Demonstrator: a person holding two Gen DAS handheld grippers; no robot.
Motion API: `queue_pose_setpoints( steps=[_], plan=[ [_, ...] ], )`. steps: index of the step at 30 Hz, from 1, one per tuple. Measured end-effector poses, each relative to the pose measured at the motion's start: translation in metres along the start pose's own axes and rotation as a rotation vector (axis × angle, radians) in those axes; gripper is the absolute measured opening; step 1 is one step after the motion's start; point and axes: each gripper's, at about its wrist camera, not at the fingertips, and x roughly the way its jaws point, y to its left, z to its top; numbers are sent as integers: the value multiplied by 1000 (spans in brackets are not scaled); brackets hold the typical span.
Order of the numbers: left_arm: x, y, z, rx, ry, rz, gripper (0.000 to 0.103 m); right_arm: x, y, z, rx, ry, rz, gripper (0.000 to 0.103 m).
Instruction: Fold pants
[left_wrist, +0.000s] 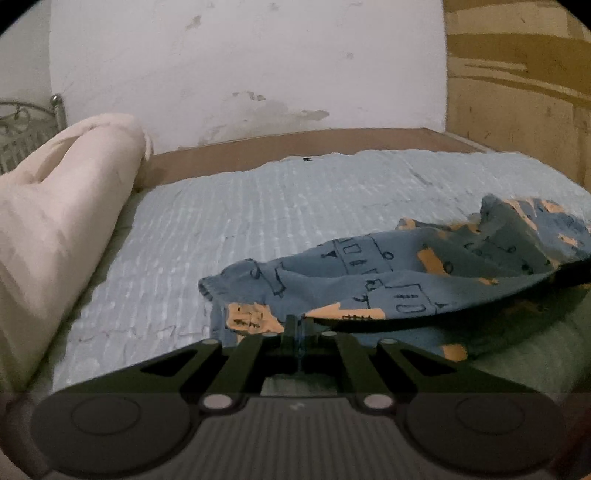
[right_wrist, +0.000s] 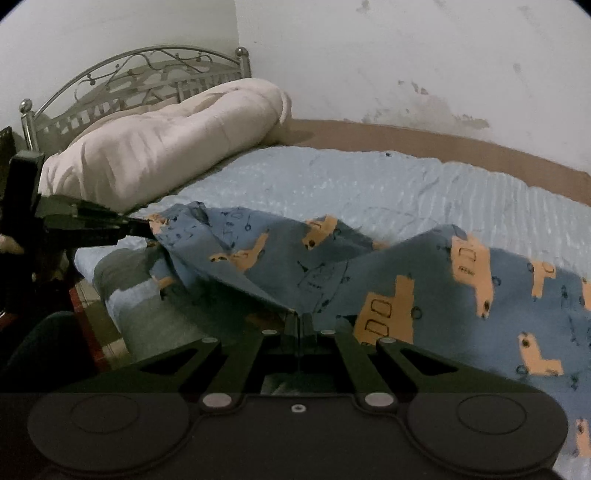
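The pants (left_wrist: 388, 280) are blue with orange truck prints and lie rumpled on the light blue bedspread (left_wrist: 229, 229). My left gripper (left_wrist: 297, 321) is shut on the near edge of the pants and lifts it slightly. In the right wrist view, my right gripper (right_wrist: 299, 317) is shut on another edge of the pants (right_wrist: 424, 295), which rise in a tented fold. The left gripper (right_wrist: 140, 227) also shows there at the left, pinching the pants' far corner. The cloth stretches between the two grippers.
A rolled cream duvet (right_wrist: 166, 144) lies at the head of the bed by a metal headboard (right_wrist: 122, 74). A brown bed frame edge (left_wrist: 295, 147) runs along the white wall. A wooden cabinet (left_wrist: 517, 92) stands at the right. The floor (right_wrist: 96, 332) shows beside the bed.
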Motion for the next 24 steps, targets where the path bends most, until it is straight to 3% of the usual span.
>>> queue_pose_setpoints(
  steps=[6, 13, 15, 16, 18, 19, 20, 22, 24],
  plan=[
    [-17, 2, -6, -8, -23, 8, 0, -14, 6, 8, -47, -4, -16, 0],
    [3, -3, -23, -17, 59, 38, 0, 8, 14, -11, -100, 86, -30, 0],
    [2, -5, -22, -23, 81, 26, 1, 9, 15, -16, -95, 75, -45, 0],
    [1, -6, -21, -38, 85, 27, 4, 7, 14, -16, -77, 65, -46, 7],
    [-4, -7, -20, -83, 85, 26, 25, 0, 11, -17, -32, 33, -39, 26],
    [-7, -9, -19, -108, 88, 18, 57, -4, 9, -17, -10, 12, -44, 44],
    [-9, -13, -17, -134, 80, 17, 81, -10, 7, -17, 12, -9, -54, 64],
    [-13, -27, -13, -164, 40, 19, 98, -25, -4, -19, 71, -62, -86, 81],
    [-12, -45, -6, -146, 13, -5, 103, -37, -15, -20, 119, -98, -145, 91]
  ],
)
